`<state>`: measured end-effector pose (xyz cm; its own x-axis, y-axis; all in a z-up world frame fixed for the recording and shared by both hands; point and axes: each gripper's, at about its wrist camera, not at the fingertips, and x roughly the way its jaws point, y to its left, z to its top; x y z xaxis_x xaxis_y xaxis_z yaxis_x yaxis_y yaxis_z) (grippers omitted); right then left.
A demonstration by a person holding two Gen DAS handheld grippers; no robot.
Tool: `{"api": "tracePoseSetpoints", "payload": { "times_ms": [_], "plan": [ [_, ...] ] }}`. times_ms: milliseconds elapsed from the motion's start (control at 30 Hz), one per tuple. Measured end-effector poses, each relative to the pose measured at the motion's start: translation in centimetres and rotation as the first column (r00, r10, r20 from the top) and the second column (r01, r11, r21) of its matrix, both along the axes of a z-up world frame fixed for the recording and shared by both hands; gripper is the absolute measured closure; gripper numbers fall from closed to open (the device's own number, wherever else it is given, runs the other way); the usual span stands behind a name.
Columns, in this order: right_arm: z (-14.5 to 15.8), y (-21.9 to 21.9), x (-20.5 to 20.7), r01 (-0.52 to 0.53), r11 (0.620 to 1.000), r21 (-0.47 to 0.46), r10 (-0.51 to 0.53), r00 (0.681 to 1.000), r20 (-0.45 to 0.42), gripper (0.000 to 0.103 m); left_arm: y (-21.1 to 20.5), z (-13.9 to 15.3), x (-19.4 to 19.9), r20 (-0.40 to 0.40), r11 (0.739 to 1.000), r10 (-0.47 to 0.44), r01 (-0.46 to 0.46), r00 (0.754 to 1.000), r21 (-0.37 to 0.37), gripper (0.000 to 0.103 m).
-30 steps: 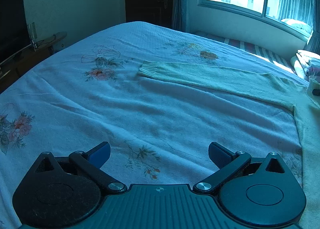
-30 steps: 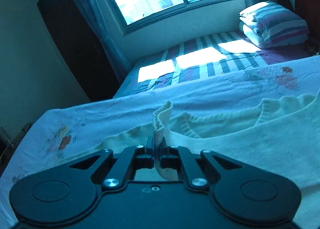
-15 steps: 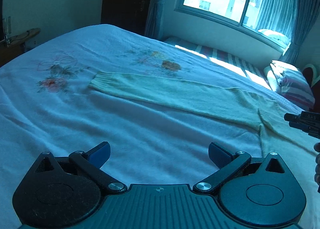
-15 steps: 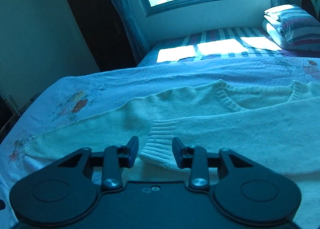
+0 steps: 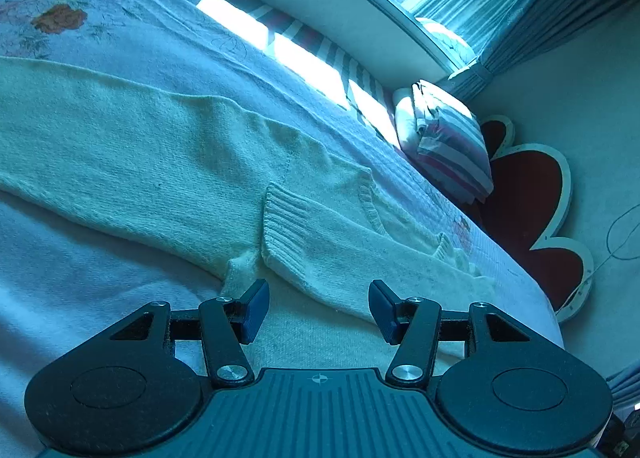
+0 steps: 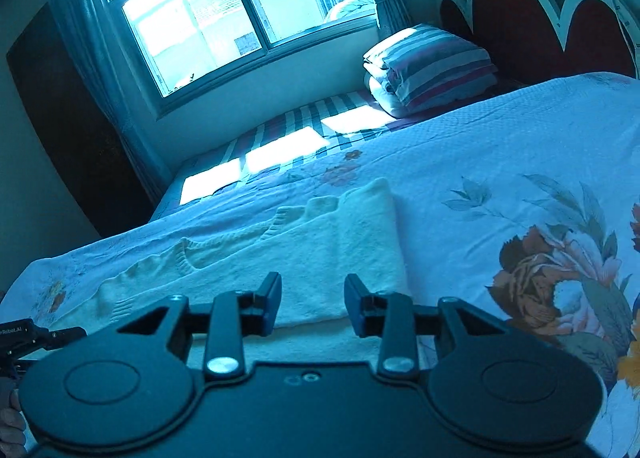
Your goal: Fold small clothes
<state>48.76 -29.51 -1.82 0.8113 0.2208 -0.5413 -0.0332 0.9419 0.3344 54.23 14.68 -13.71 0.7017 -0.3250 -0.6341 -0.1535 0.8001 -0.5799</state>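
A cream knit sweater (image 5: pixel 168 161) lies flat on the bed. One sleeve is folded across the body, its ribbed cuff (image 5: pixel 280 234) just ahead of my left gripper (image 5: pixel 318 308), which is open and empty over the sweater. The other sleeve stretches out to the left. In the right wrist view the sweater (image 6: pixel 320 254) shows its folded right edge and V-neck. My right gripper (image 6: pixel 312 304) is open and empty over that folded edge.
The bed has a pale floral bedspread (image 6: pixel 520 161). A folded striped quilt (image 6: pixel 432 65) lies by the red scalloped headboard (image 6: pixel 532 13). A window (image 6: pixel 224 9) and a sunlit striped ledge are beyond. The left gripper's tip shows at the right wrist view's left edge (image 6: pixel 36 336).
My right gripper let go of the cuff, opened and moved right to the folded edge. My left gripper swung right, from the outstretched sleeve to the folded cuff.
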Motion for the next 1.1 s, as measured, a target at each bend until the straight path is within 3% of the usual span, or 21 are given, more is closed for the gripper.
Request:
{"api": "tracePoseSetpoints", "payload": {
  "times_ms": [33, 167, 267, 533, 567, 600, 633, 733, 833, 933, 967, 1100],
  "plan": [
    [-0.5, -0.7, 0.3, 0.002, 1.0, 0.006, -0.002, 1.0, -0.002, 0.067, -0.4, -0.5, 0.6, -0.009, 1.0, 0.009, -0.009, 1.0, -0.009, 0.048],
    [-2.3, -3.2, 1.2, 0.015, 0.997, 0.078, -0.012, 0.999, -0.037, 0.067, -1.3, -2.2, 2.8, -0.044, 0.999, 0.048, -0.048, 0.998, -0.008, 0.07],
    [-3.8, -4.7, 2.0, 0.006, 0.985, 0.174, 0.008, 0.996, -0.084, 0.068, -1.7, -3.1, 3.8, -0.049, 0.998, 0.064, -0.064, 0.997, 0.012, 0.099],
    [-6.9, -5.8, 4.9, 0.027, 0.911, 0.411, 0.053, 0.982, -0.183, 0.069, -1.7, -2.7, 4.1, 0.004, 0.996, 0.066, -0.066, 0.998, 0.052, 0.099],
    [-7.3, -6.1, 5.2, 0.053, 0.902, 0.427, 0.032, 0.981, -0.19, 0.074, -1.6, -2.5, 4.1, 0.014, 0.996, 0.071, -0.072, 0.997, 0.054, 0.099],
    [-7.4, -6.5, 5.4, 0.085, 0.897, 0.434, 0.0, 0.981, -0.192, 0.091, -1.3, -2.1, 3.8, 0.036, 0.995, 0.077, -0.079, 0.996, 0.055, 0.1],
    [-7.3, -6.6, 5.4, 0.107, 0.9, 0.423, -0.03, 0.982, -0.185, 0.098, -1.0, -1.7, 3.4, 0.057, 0.995, 0.08, -0.083, 0.995, 0.06, 0.1],
    [-6.4, -6.7, 5.0, 0.095, 0.906, 0.413, -0.043, 0.99, -0.134, 0.098, -0.8, -1.5, 3.3, 0.057, 0.989, 0.067, -0.074, 0.996, 0.126, 0.1],
    [-7.3, -5.3, 5.8, 0.057, 0.945, 0.321, 0.009, 0.98, -0.201, 0.101, 0.3, -2.7, 3.4, 0.03, 0.988, 0.077, -0.08, 0.997, 0.129, 0.1],
    [-7.6, -5.4, 5.5, 0.039, 0.945, 0.324, 0.028, 0.979, -0.2, 0.094, 0.5, -2.5, 3.1, 0.041, 0.988, 0.062, -0.067, 0.997, 0.141, 0.1],
    [-7.0, -5.5, 5.0, 0.027, 0.947, 0.319, 0.031, 0.984, -0.176, 0.084, 0.4, -2.2, 3.1, 0.049, 0.986, 0.053, -0.06, 0.997, 0.154, 0.1],
    [-4.0, -5.4, 3.4, -0.016, 0.971, 0.239, 0.021, 1.0, -0.022, 0.089, 0.0, -1.6, 3.3, 0.047, 0.978, 0.018, -0.027, 0.999, 0.208, 0.1]
  ]
}}
